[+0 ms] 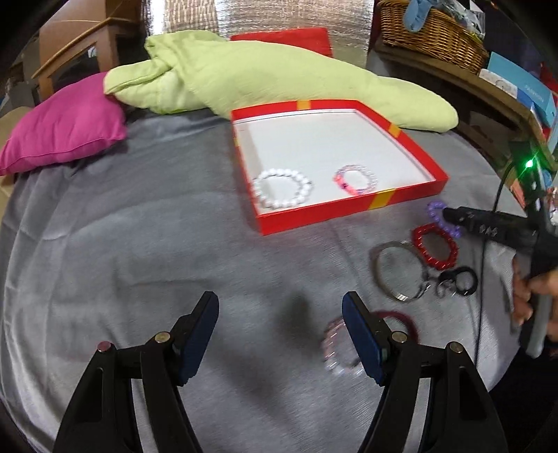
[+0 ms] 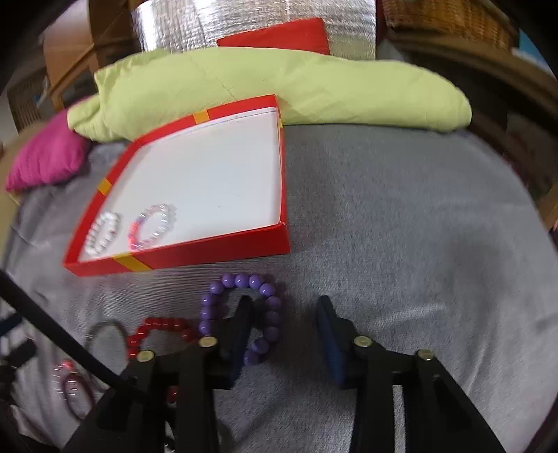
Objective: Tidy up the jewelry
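A red box lid with a white inside lies on the grey bedspread. It holds a white bead bracelet and a pink-and-clear bracelet. My left gripper is open and empty; a pale pink bracelet and a dark red bangle lie by its right finger. My right gripper is open over a purple bead bracelet, its left finger inside the ring. A red bracelet, a metal bangle and a black ring lie nearby.
A green quilt and a magenta cushion lie behind the lid. A wicker basket and boxes stand on a shelf at the right. A wooden cabinet stands at the back left.
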